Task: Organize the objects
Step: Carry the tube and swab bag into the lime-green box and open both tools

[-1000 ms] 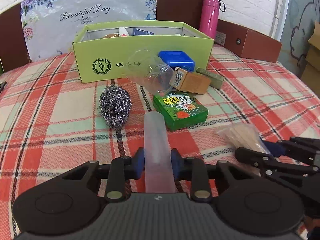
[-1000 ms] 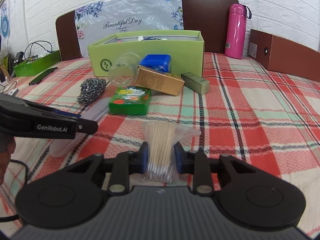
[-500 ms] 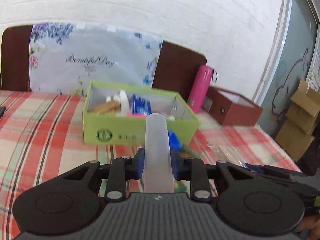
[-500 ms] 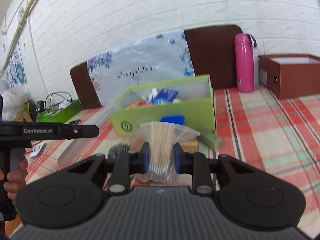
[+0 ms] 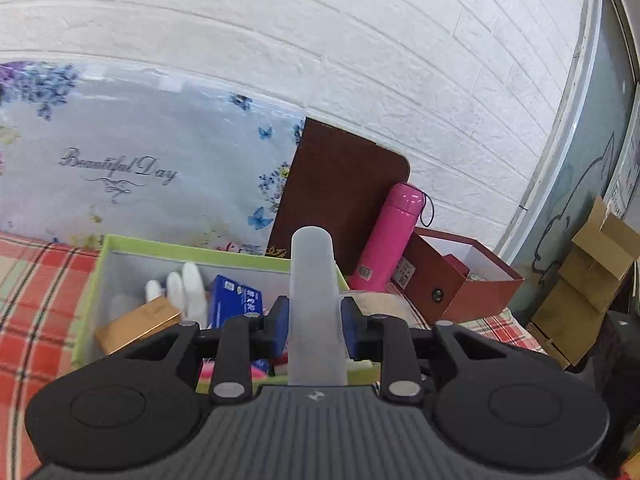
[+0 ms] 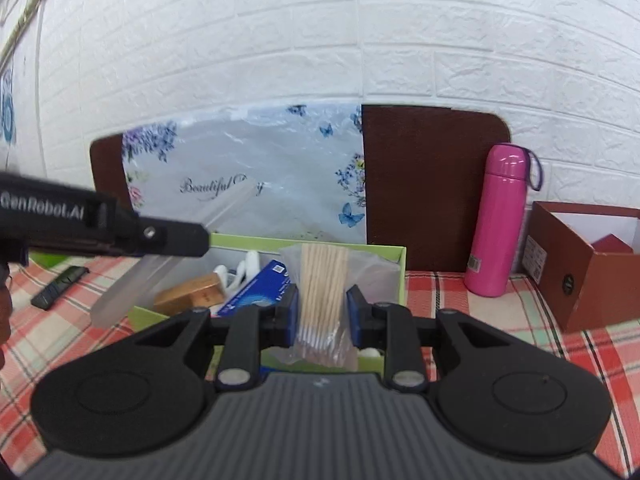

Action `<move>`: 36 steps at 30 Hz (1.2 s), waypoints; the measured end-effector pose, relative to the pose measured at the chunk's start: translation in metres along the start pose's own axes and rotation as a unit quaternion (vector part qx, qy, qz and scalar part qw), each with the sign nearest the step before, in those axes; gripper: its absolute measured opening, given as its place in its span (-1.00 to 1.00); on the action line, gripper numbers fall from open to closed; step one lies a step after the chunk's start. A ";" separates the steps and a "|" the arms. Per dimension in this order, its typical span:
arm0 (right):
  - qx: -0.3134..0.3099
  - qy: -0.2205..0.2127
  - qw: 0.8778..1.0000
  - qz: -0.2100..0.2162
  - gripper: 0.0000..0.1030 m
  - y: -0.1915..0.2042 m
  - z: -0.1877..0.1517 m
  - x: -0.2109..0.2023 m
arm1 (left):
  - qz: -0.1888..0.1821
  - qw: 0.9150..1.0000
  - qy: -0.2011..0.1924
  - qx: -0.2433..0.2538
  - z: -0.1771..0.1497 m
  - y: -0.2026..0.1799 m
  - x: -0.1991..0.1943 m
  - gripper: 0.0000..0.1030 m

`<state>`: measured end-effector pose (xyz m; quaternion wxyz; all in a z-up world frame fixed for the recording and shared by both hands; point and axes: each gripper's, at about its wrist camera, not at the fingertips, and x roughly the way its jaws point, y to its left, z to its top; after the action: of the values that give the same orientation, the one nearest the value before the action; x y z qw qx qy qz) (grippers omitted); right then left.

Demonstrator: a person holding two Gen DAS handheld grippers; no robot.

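My left gripper (image 5: 314, 326) is shut on a frosted translucent plastic case (image 5: 312, 300) and holds it in the air over the green box (image 5: 120, 246). My right gripper (image 6: 322, 310) is shut on a clear bag of cotton swabs (image 6: 322, 300), also held above the green box (image 6: 394, 276). The box holds a gold carton (image 5: 138, 322), a blue pack (image 5: 236, 304) and white bottles (image 5: 188, 284). In the right wrist view the left gripper (image 6: 192, 236) reaches in from the left with the case (image 6: 132, 288).
A pink thermos (image 6: 498, 220) and an open brown box (image 6: 584, 264) stand at the back right on the red plaid cloth (image 6: 480, 312). A flowered bag (image 6: 256, 184) leans on the brown headboard (image 6: 432, 184). A black remote (image 6: 60, 282) lies left. Cardboard boxes (image 5: 584, 284) stand beside the table.
Both grippers have risen from the tabletop with their loads and moved forward to the green box. The views now tilt up toward the wall.
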<state>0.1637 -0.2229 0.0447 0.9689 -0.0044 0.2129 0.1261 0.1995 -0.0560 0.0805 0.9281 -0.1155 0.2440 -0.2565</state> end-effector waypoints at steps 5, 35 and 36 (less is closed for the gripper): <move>-0.024 0.034 0.999 -0.004 -0.53 -0.001 -0.002 0.055 | -0.002 0.999 0.028 -0.023 0.009 0.010 0.050 -0.45; -0.062 0.006 0.998 -0.008 0.95 0.012 -0.013 0.055 | 0.077 0.996 0.029 -0.020 0.004 0.011 0.046 0.35; -0.061 0.003 0.998 -0.008 0.97 0.013 -0.012 0.050 | 0.080 0.996 0.029 -0.019 0.003 0.009 0.041 0.35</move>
<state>0.1992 -0.1991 0.0136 0.9673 -0.0651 0.2073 0.1309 0.2352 -0.0704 0.0637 0.9359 -0.1062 0.2837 -0.1801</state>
